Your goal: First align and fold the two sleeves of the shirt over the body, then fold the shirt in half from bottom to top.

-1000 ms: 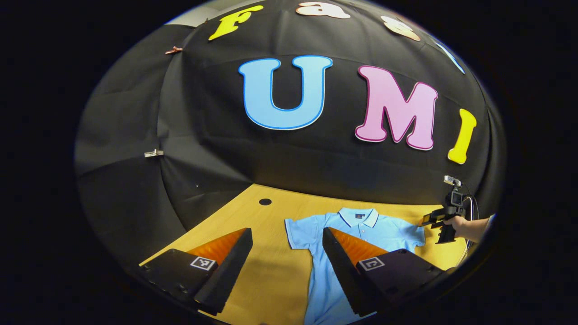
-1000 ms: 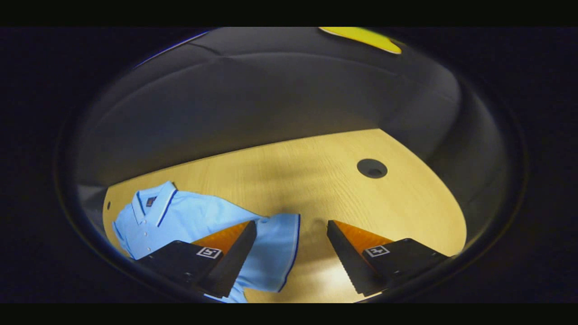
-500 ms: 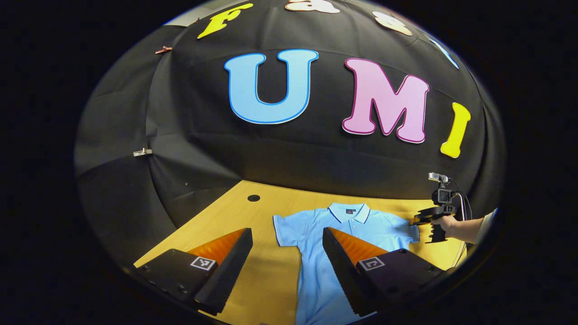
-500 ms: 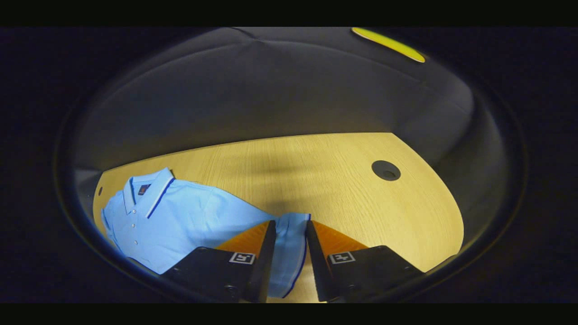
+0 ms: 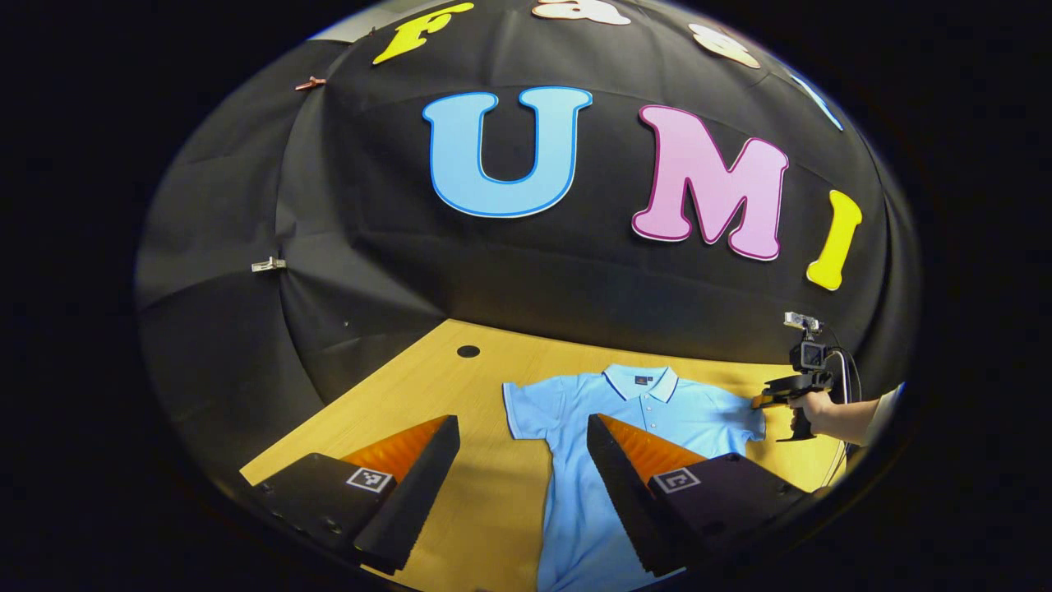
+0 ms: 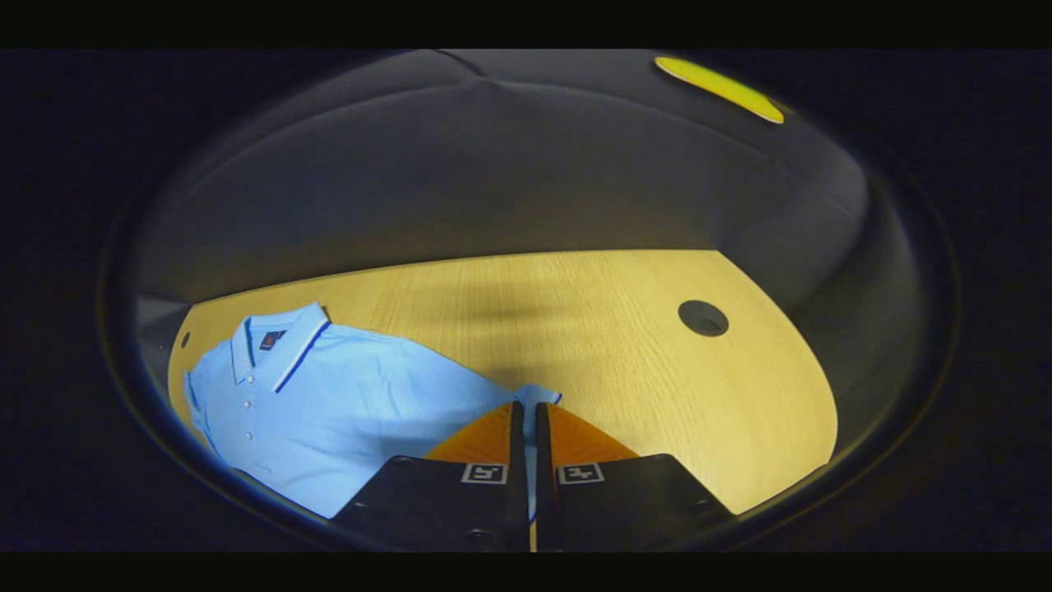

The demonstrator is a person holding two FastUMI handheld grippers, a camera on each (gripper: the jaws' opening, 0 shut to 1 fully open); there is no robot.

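— Wooden tabletop point(image 5: 427, 395) ran from the near edge to the black cloth wall point(image 5: 526, 279), right? What sat closest in the left gripper view?

— The left gripper point(image 5: 522, 485), held above the table with its jaws wide apart and nothing between them. One finger hung over bare wood, the other over the body of the shirt point(image 5: 575, 493).

— And the shirt itself?

— A light blue polo, lying flat and face up, collar point(image 5: 641, 382) toward the wall, both short sleeves spread out. Its hem ran out of sight below the fingers.

— Where was the right gripper?

— Farther off in that view, at the shirt's far sleeve point(image 5: 744, 423), held by a hand point(image 5: 809, 407). In the right gripper view, the right gripper point(image 6: 523, 473) had its fingers drawn nearly together, clamped on the edge of that sleeve point(image 6: 538, 395), with a thin strip of blue cloth showing between them.

— Anything beyond that?

— A round dark hole point(image 6: 703, 317) in the tabletop, well apart from the shirt, then the wall. In the left gripper view a second such hole point(image 5: 468, 351) lay near the back edge, and a small clip point(image 5: 268, 265) was pinned to the cloth.
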